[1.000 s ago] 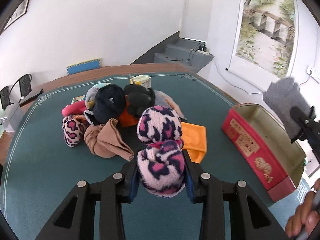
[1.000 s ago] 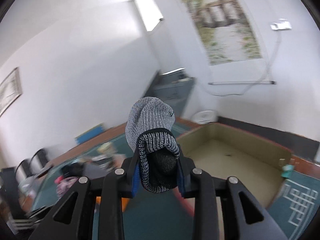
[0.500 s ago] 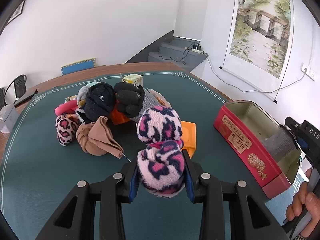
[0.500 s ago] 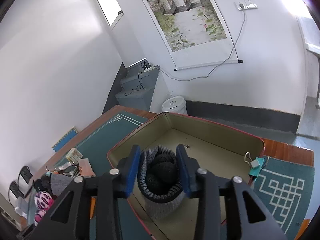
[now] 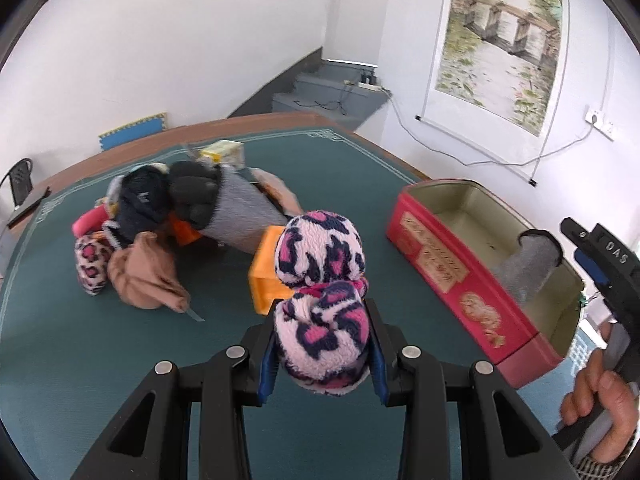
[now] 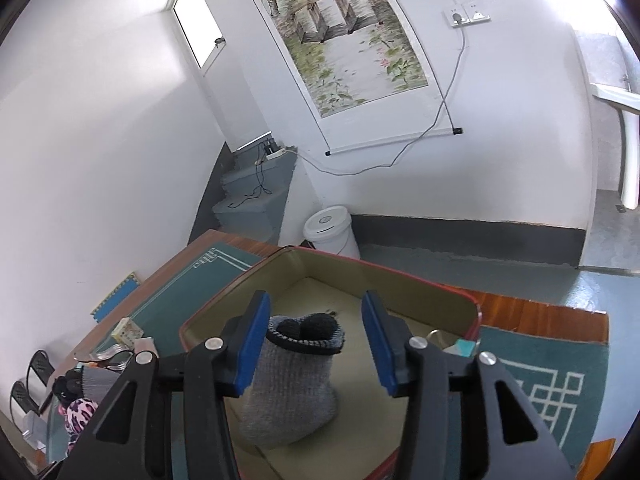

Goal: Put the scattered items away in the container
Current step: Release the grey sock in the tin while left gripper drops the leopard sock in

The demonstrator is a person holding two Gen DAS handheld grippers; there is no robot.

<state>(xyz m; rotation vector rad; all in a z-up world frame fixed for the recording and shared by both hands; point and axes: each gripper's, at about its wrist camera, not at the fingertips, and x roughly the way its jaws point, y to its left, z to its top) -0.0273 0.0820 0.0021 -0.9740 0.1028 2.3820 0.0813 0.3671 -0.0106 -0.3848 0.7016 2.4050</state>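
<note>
My left gripper is shut on a pink, white and navy leopard-print fleece sock, held above the green table mat. The red tin box stands to its right, lid off. My right gripper hangs open over that red tin box, its blue pads either side of a grey knit sock that stands free inside the tin. That grey sock also shows in the left wrist view, beside the right gripper's body. A pile of socks and gloves lies at the mat's far left.
An orange box sits just beyond the held sock. A yellow carton is behind the pile. A person's hand grips the right tool at the lower right. A small teal clip lies by the tin's near corner.
My right gripper has opened and let go of the grey sock, which now rests inside the tin. My left gripper, still holding the fleece sock, has shifted slightly toward the tin.
</note>
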